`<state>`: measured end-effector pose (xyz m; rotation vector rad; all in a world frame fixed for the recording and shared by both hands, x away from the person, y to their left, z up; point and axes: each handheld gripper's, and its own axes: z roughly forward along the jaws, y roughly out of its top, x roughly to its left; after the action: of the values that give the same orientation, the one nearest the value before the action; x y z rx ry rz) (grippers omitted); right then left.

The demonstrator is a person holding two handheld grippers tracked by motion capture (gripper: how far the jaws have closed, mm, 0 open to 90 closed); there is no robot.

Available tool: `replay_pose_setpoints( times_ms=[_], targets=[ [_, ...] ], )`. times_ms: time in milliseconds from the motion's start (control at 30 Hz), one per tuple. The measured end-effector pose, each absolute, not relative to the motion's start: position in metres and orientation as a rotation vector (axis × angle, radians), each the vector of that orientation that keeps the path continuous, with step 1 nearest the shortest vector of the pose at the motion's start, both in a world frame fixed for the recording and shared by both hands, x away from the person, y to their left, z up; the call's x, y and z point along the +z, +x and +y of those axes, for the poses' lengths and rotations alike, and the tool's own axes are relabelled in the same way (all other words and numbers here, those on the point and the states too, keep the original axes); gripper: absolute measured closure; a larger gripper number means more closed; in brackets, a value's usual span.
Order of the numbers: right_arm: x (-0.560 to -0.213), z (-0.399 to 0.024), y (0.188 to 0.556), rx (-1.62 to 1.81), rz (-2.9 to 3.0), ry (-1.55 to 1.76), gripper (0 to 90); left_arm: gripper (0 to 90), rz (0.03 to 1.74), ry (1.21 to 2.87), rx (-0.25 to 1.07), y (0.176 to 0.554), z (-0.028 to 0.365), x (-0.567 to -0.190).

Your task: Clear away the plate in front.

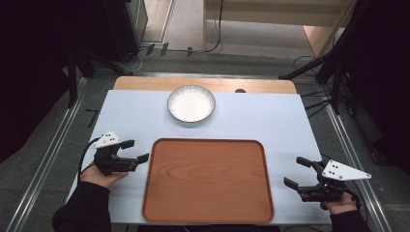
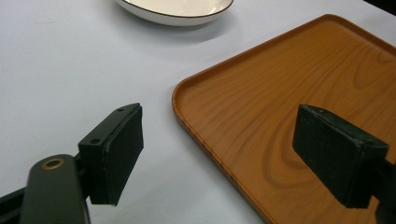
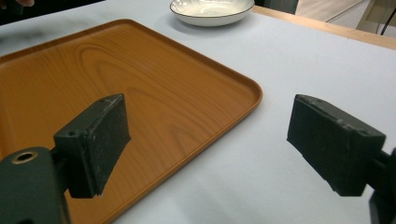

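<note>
One wooden tray (image 1: 208, 180) lies between my two grippers on the white table (image 1: 270, 121). One white bowl (image 1: 191, 103) sits beyond the tray's far edge, ahead of both tools and apart from the tray. My left gripper (image 1: 135, 151) hovers just beside the tray's left rim, jaws spread wide with nothing between them. My right gripper (image 1: 297, 172) sits off the tray's right side, jaws likewise wide apart and holding nothing. Count: one tray, one bowl, two grippers.
</note>
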<state>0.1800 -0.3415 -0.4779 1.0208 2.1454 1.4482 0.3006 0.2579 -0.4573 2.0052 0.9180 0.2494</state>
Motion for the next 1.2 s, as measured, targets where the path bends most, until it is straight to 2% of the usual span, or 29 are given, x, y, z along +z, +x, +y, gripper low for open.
replay_pose_setpoints(
  times_ms=[233,333,1200],
  targets=[
    [-0.479,-0.34,0.18,1.446,2.156,1.017,13.6,21.7,0.946,1.974,0.25,0.307,0.258,-0.455],
    [-0.478,-0.341,0.179,1.452,2.151,1.016,13.6,24.8,0.926,1.974,0.31,0.308,0.257,-0.453],
    [-0.479,-0.339,0.175,1.446,2.17,1.017,13.6,22.7,0.978,2.032,0.266,0.348,0.236,-0.45]
  ],
)
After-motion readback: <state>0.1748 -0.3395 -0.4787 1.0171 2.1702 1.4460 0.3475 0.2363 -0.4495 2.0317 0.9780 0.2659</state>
